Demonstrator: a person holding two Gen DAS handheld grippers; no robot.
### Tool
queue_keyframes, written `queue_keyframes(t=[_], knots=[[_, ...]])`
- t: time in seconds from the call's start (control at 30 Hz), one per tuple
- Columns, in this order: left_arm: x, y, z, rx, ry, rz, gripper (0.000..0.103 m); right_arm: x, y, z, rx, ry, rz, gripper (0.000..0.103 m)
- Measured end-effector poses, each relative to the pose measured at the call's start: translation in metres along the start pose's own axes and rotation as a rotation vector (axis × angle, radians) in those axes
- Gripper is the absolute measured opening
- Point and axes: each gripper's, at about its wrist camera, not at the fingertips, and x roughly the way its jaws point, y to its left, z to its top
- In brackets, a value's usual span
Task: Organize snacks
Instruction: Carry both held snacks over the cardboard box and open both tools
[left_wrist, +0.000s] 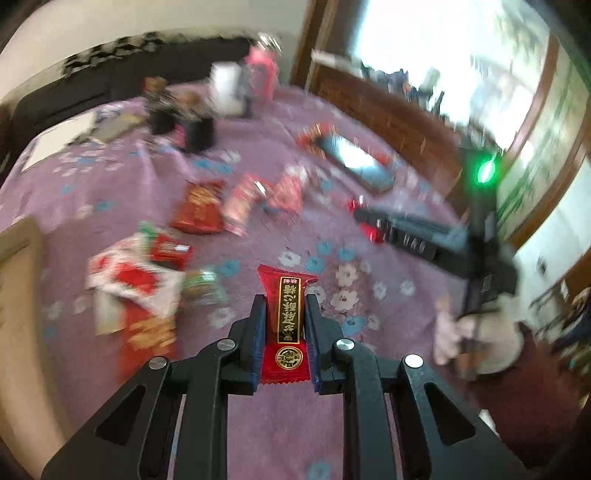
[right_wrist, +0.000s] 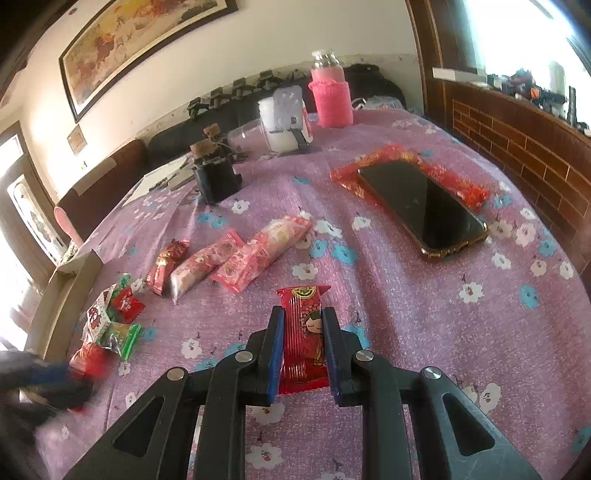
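Both grippers loaded. Left gripper fingers clamped on a red foil candy bar w/ gold-on-black label; right gripper clamped on a red cartoon-girl snack packet. Both packets' long axes run fwd along the fingers, above the purple floral table. Pink wrapper row lies ahead-left of right gripper, prob its drop spot.

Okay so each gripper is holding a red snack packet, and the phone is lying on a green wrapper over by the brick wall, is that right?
Not quite: the phone lies on a red wrapper, not a green one, as the right wrist view shows. The rest holds: the left gripper and right gripper each clamp a red snack packet.
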Motion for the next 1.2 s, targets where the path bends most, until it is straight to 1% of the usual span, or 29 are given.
queue_keyframes(t=[0.1,0.17,0.2,0.23,0.3,0.33,0.4,0.5,0.53,0.6,0.67,0.7,0.73,0.83,0.9,1.07,1.1,1.2], knots=[[-0.044,0.030,0.000,-0.071,-0.051,-0.003,0.017,-0.013,0.014,0.001,-0.008,-0.004,0.070,0.021],[-0.071,0.057,0.000,-0.114,-0.081,0.025,0.017,-0.028,0.039,0.002,-0.049,-0.002,0.120,0.021],[-0.086,0.074,0.000,-0.139,-0.097,0.052,0.017,-0.033,0.051,0.004,-0.069,0.000,0.147,0.021],[-0.093,0.086,0.002,-0.157,-0.106,0.077,0.017,-0.042,0.072,0.007,-0.108,-0.002,0.182,0.021],[-0.111,0.118,0.004,-0.207,-0.122,0.149,0.017,-0.050,0.104,0.012,-0.164,-0.001,0.225,0.021],[-0.115,0.131,0.005,-0.229,-0.119,0.165,0.017,-0.053,0.126,0.017,-0.194,0.009,0.265,0.020],[-0.121,0.161,0.005,-0.291,-0.106,0.202,0.017,-0.052,0.158,0.025,-0.218,0.035,0.328,0.020],[-0.115,0.203,0.008,-0.353,-0.076,0.278,0.017,-0.037,0.213,0.043,-0.242,0.089,0.415,0.020],[-0.110,0.211,0.009,-0.368,-0.069,0.288,0.017,-0.028,0.237,0.051,-0.248,0.111,0.443,0.020],[-0.101,0.233,0.011,-0.405,-0.065,0.290,0.017,-0.008,0.274,0.060,-0.259,0.146,0.472,0.020],[-0.087,0.255,0.012,-0.462,-0.067,0.277,0.017,0.017,0.307,0.061,-0.262,0.190,0.475,0.020],[-0.077,0.267,0.010,-0.495,-0.063,0.255,0.017,0.030,0.320,0.062,-0.265,0.211,0.469,0.020],[-0.072,0.277,0.009,-0.516,-0.057,0.240,0.017,0.048,0.335,0.061,-0.272,0.236,0.450,0.020],[-0.049,0.297,0.006,-0.571,-0.033,0.203,0.017,0.087,0.363,0.054,-0.296,0.285,0.401,0.020],[-0.042,0.305,0.005,-0.602,-0.025,0.196,0.017,0.106,0.374,0.051,-0.301,0.304,0.383,0.020],[-0.027,0.332,0.001,-0.700,-0.039,0.139,0.017,0.136,0.386,0.046,-0.325,0.333,0.353,0.020],[-0.024,0.336,0.001,-0.711,-0.040,0.123,0.017,0.139,0.387,0.045,-0.330,0.334,0.346,0.020],[-0.021,0.339,0.001,-0.717,-0.039,0.118,0.018,0.151,0.391,0.045,-0.345,0.329,0.321,0.021]])
